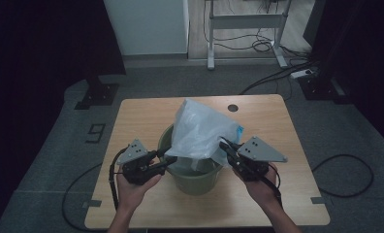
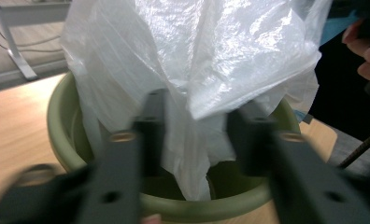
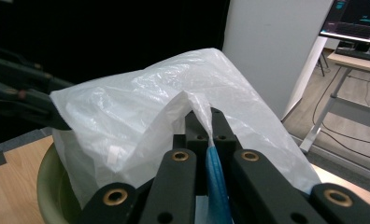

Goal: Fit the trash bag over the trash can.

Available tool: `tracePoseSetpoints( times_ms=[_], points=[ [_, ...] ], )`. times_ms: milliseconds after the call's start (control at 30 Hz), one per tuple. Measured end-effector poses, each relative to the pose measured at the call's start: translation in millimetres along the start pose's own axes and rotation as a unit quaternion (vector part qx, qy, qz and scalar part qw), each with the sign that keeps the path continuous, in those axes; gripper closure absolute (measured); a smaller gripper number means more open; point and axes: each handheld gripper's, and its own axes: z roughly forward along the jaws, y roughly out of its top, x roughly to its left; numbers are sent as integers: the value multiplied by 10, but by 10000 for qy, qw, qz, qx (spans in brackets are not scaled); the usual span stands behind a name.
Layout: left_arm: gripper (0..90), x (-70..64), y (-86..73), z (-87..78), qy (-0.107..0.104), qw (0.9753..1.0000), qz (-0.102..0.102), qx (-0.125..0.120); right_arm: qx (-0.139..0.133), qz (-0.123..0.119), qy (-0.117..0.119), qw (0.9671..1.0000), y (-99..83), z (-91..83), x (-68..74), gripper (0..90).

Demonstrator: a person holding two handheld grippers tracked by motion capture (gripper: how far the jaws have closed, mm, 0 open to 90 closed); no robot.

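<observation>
The green bin (image 1: 194, 175) stands near the front middle of the wooden table (image 1: 141, 116), and a thin white plastic bag (image 1: 200, 130) billows up out of it, leaning toward twelve o'clock. To my eye the work is lining the bin, and it looks about halfway: part of the bag hangs down inside the bin, yet its mouth is not spread over the rim anywhere I can see. The right gripper (image 1: 227, 146) comes in from four o'clock and is clenched on a pinch of the bag's edge, a blue strip caught between its jaws in the right gripper view. The left gripper (image 1: 167, 159) sits at the bin's nine o'clock side with its jaws parted; in the left gripper view a fold of bag (image 2: 188, 93) hangs between them, not yet gripped as far as I can tell. What is left, I judge, is taking that near edge, pulling the mouth wide and folding it over the rim (image 2: 61, 140). There is open tabletop at nine and three o'clock of the bin, less toward six o'clock where the hands are.
</observation>
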Motion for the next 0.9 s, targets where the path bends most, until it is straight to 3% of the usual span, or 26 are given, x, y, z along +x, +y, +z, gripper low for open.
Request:
tracePoseSetpoints(
  times_ms=[33, 100, 167, 367, 533, 733, 900],
  points=[
    [456, -26, 18, -14, 68, 9999, 126, 59, 4, -8, 12, 10000, -1, 17, -1, 890],
    [318, -56, 45, -48, -41, 9998, 186, 60, 21, -2, 2, 10000, -3, 47, -17, 890],
    [266, -76, 75, -80, -142, 9998, 167, -3, 41, 17, -8, 10000, -7, 67, -42, 890],
    [251, -180, 207, -73, -172, 9988, 454, -21, 72, 141, 82, 9998, -6, 104, -112, 890],
    [258, -232, 307, 71, -271, 9984, 484, 95, 87, 141, 147, 9998, 6, 126, -98, 890],
    [356, -228, 357, 259, -335, 9983, 385, 265, 105, 116, 203, 9997, 3, 142, -76, 890],
    [593, -211, 356, 316, -399, 9983, 319, 262, 101, 101, 219, 9997, -1, 138, -77, 890]
  ],
)
